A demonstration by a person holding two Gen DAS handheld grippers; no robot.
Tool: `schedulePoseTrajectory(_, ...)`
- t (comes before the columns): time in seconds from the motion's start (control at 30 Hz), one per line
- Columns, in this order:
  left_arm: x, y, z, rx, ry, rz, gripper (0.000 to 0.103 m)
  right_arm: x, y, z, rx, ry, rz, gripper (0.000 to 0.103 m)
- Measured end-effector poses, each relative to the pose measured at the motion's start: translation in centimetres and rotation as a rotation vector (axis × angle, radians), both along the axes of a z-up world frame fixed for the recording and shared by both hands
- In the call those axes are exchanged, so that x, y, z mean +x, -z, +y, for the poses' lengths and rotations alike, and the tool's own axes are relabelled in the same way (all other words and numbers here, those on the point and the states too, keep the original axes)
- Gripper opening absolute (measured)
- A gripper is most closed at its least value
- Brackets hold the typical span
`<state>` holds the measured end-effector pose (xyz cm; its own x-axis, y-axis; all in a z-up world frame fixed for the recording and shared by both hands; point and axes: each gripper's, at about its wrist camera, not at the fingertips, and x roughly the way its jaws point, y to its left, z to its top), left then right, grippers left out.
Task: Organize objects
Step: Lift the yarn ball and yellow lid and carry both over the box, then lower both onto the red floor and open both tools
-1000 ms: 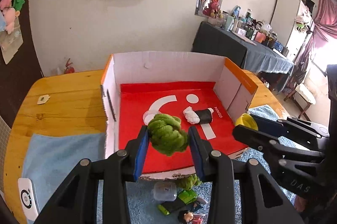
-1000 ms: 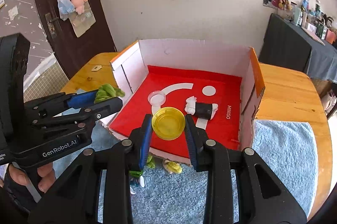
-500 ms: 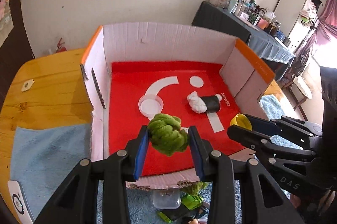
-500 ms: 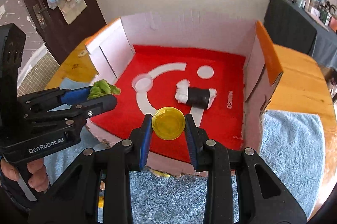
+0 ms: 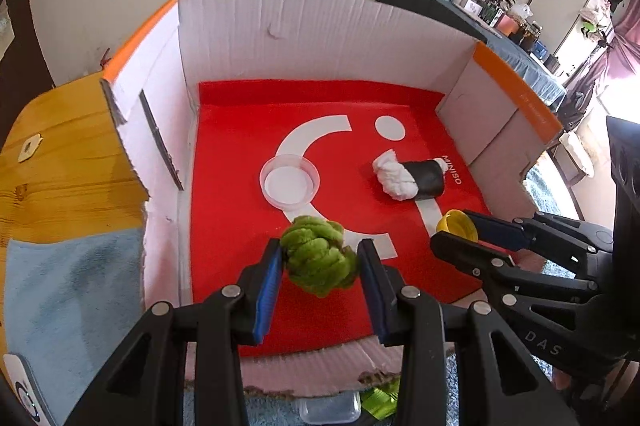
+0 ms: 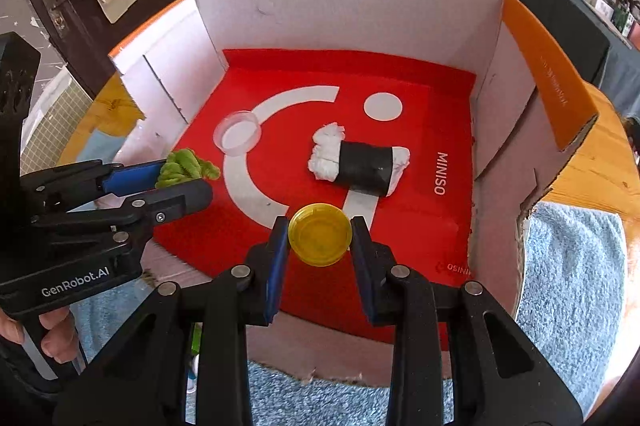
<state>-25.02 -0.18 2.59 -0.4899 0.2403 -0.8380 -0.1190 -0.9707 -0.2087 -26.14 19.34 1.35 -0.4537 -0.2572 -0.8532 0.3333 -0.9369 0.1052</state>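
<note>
My left gripper [image 5: 320,262] is shut on a fuzzy green plush ball [image 5: 318,260] and holds it above the near part of the red floor of an open cardboard box [image 5: 320,22]. My right gripper [image 6: 320,236] is shut on a round yellow lid [image 6: 320,235], also over the box's near floor [image 6: 416,238]. Inside the box lie a clear round dish [image 5: 289,179] [image 6: 237,133] and a white-and-black sushi-shaped plush [image 5: 410,177] [image 6: 358,163]. Each gripper shows in the other's view: the left one [image 6: 188,178] and the right one [image 5: 456,230].
The box stands on a wooden table [image 5: 60,146] with a blue towel [image 5: 68,306] [image 6: 572,274] under its near edge. A clear plastic container [image 5: 330,412] and green packets [image 5: 378,398] lie on the towel in front of the box.
Both grippers have moved forward and down over the box with their objects held, so the box floor now fills more of each view.
</note>
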Motion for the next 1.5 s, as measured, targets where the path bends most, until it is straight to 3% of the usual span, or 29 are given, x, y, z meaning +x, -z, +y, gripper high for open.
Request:
schedulePoseTrajectory(0.4,-1.4,1.5,-0.1,0.005,0.005,-0.041,0.04,-1.4,1.2,0.2,0.023,0.013,-0.026,0.029)
schedulePoseTrajectory(0.87,-2.5,1.6,-0.2,0.007,0.001,-0.039,0.04,-2.1,1.1,0.1,0.081,0.026,0.026,0.029)
schedulePoseTrajectory(1.5,-3.2,1.7,-0.4,0.016,-0.005,-0.036,0.04,-2.7,1.5,0.4,0.069,0.031,0.021,0.029)
